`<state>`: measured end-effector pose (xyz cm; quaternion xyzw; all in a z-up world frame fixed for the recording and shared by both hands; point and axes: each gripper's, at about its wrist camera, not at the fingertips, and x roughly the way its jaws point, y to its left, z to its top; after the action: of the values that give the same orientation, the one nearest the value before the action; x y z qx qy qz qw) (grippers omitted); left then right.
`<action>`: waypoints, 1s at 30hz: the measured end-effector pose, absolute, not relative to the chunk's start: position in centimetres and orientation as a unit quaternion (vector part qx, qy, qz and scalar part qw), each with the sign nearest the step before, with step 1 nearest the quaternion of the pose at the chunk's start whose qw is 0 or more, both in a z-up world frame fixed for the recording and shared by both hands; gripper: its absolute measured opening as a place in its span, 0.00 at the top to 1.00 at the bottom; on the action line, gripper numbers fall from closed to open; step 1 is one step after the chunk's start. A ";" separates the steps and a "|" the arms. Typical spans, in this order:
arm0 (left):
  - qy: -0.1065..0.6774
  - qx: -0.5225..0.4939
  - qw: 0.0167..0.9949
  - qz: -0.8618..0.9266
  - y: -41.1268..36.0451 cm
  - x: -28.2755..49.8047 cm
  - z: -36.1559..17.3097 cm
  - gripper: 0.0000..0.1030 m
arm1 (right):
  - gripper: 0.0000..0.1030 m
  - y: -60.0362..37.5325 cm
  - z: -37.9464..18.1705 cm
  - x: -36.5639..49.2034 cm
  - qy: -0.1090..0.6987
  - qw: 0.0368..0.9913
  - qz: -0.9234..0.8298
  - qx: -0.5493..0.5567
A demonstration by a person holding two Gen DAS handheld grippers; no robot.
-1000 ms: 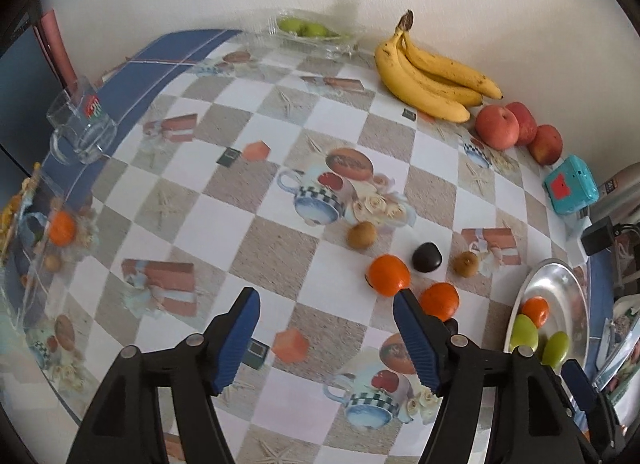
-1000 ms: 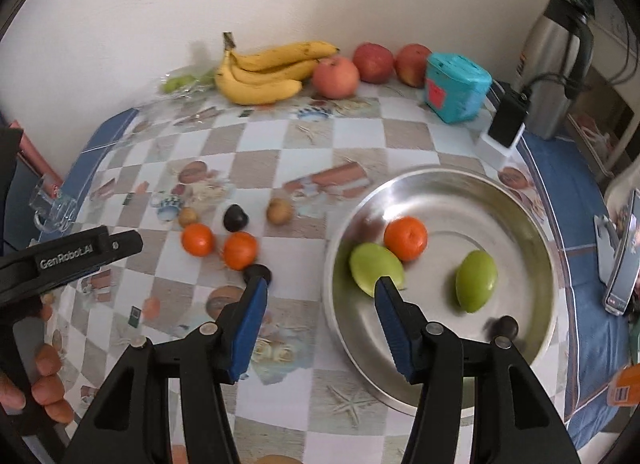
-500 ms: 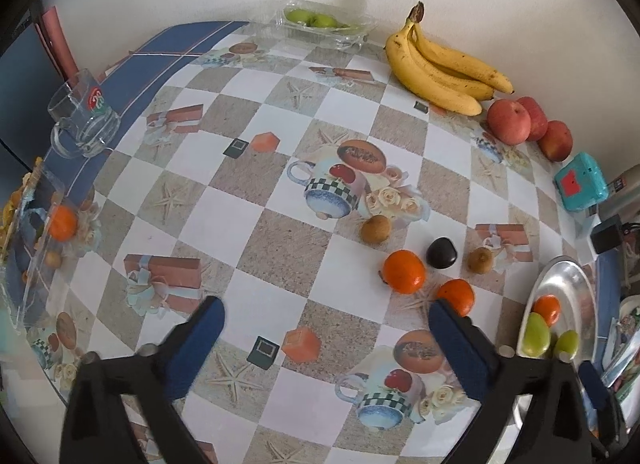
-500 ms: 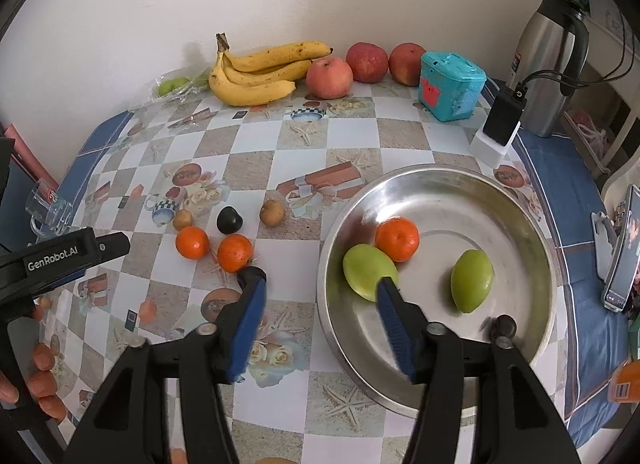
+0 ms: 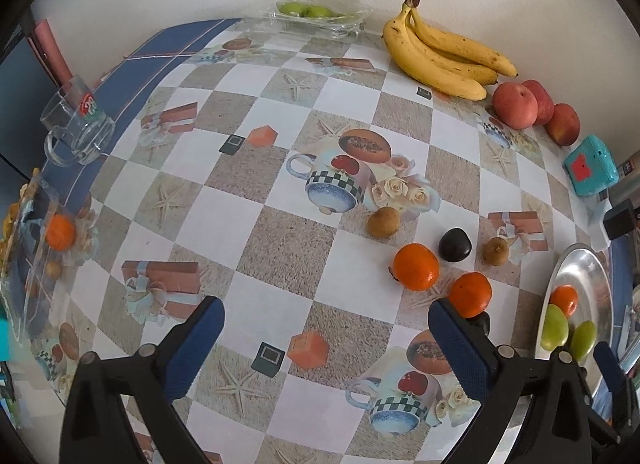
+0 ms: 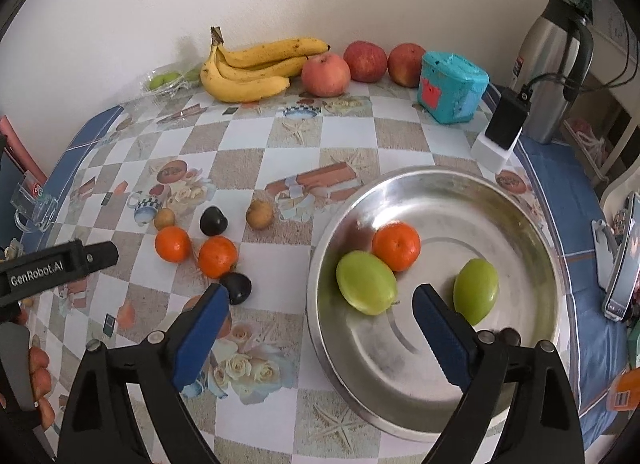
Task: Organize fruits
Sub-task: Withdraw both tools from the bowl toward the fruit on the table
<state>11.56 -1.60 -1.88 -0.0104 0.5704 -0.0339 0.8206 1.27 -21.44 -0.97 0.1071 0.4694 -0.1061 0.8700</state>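
The right gripper point(image 6: 320, 324) is hovering over the near rim of the steel bowl point(image 6: 532, 232), its jaws having just been opening wide with nothing between them; a green fruit point(image 6: 366, 282) is lying in the bowl just beyond them, touching a tangerine point(image 6: 396, 246), with a second green fruit point(image 6: 476, 290) just past the right finger. The left gripper point(image 5: 324, 338) is hanging spread to its widest over the checked tablecloth point(image 5: 280, 236), gripping nothing, while two loose tangerines point(image 5: 416, 266) are resting just ahead of its right finger.

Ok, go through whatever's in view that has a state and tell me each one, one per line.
Left gripper: open, nothing between the jaws.
Right gripper: jaws just opening, nothing gripped.
Metal bowl: upright, holding one orange and two green fruits.
Glass mug: empty, tipped.
Clear tray: holds green fruit.
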 end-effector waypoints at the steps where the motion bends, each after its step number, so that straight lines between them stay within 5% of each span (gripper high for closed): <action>1: 0.570 -0.009 0.821 -0.035 -1.6 11.7 -1.9 0.00 | 0.09 -21.4 -0.9 1.4 0.466 0.872 -0.105 0.110; 30: 0.557 -0.025 0.827 -0.068 1.1 14.8 -2.3 0.00 | 0.09 -14.9 -3.7 6.4 0.509 0.854 -0.028 0.104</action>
<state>14.76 1.09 -2.31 -0.0246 0.5570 -0.0676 0.8274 6.44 -14.92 -3.75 0.1038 0.5094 -0.0279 0.8538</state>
